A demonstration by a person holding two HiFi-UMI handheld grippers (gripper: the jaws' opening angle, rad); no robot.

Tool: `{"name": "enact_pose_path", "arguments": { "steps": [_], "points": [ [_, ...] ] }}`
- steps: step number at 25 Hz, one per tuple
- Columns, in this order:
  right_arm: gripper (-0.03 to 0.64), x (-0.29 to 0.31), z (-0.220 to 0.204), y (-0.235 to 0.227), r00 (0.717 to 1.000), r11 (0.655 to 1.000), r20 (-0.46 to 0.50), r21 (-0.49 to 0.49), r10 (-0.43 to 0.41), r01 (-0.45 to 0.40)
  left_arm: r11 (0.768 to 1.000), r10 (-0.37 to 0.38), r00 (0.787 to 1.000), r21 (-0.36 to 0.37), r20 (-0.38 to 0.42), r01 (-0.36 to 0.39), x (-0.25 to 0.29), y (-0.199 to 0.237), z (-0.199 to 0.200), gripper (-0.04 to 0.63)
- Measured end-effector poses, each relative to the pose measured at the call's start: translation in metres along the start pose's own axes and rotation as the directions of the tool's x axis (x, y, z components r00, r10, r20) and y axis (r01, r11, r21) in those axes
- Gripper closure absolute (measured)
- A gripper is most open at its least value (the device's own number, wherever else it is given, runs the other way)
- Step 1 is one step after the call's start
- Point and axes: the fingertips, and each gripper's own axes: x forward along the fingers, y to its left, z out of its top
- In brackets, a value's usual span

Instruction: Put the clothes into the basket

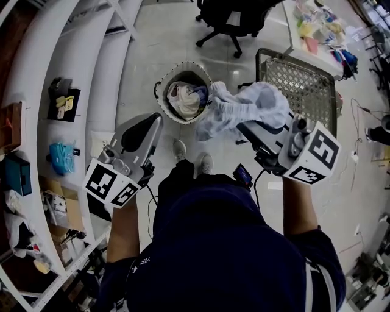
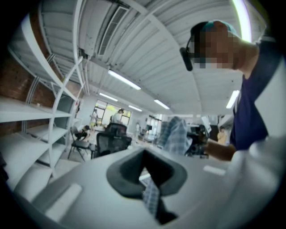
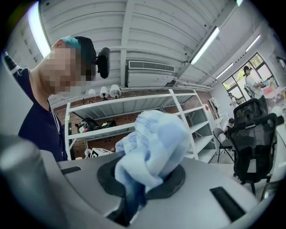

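Observation:
A round woven basket [image 1: 159,91] stands on the floor ahead of my feet, with pale and dark clothes [image 1: 183,100] inside. My right gripper [image 1: 247,125] is shut on a bunched light-blue and white garment [image 1: 244,108], held level just right of the basket; in the right gripper view the garment [image 3: 152,143] billows out of the jaws [image 3: 143,179]. My left gripper [image 1: 156,119] is level at the basket's near-left side, jaws together. A narrow strip of checked cloth [image 2: 152,197] sits in its jaw slot [image 2: 147,172]; the head view shows no cloth hanging from it.
A wire-mesh cart [image 1: 298,85] stands right of the basket, behind the right gripper. White shelves [image 1: 61,73] with boxes and small items run along the left. A black office chair [image 1: 234,18] and a cluttered table [image 1: 317,24] are at the far side.

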Motion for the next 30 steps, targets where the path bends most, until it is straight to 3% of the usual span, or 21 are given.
{"name": "enact_pose_path", "arguments": {
  "steps": [19,30],
  "points": [
    [0.568,0.081,0.053,-0.082,0.987,0.992,0.09,0.002,-0.129,0.13,0.989,-0.135,0.99,-0.071,-0.031,0.133,0.052,0.125,0.006,0.592],
    [0.568,0.137,0.069,-0.125,0.975,0.982,0.125,-0.026,-0.182,0.187,0.983,-0.171,0.985,-0.074,-0.029,0.168,0.053,0.183,0.018,0.592]
  ]
}}
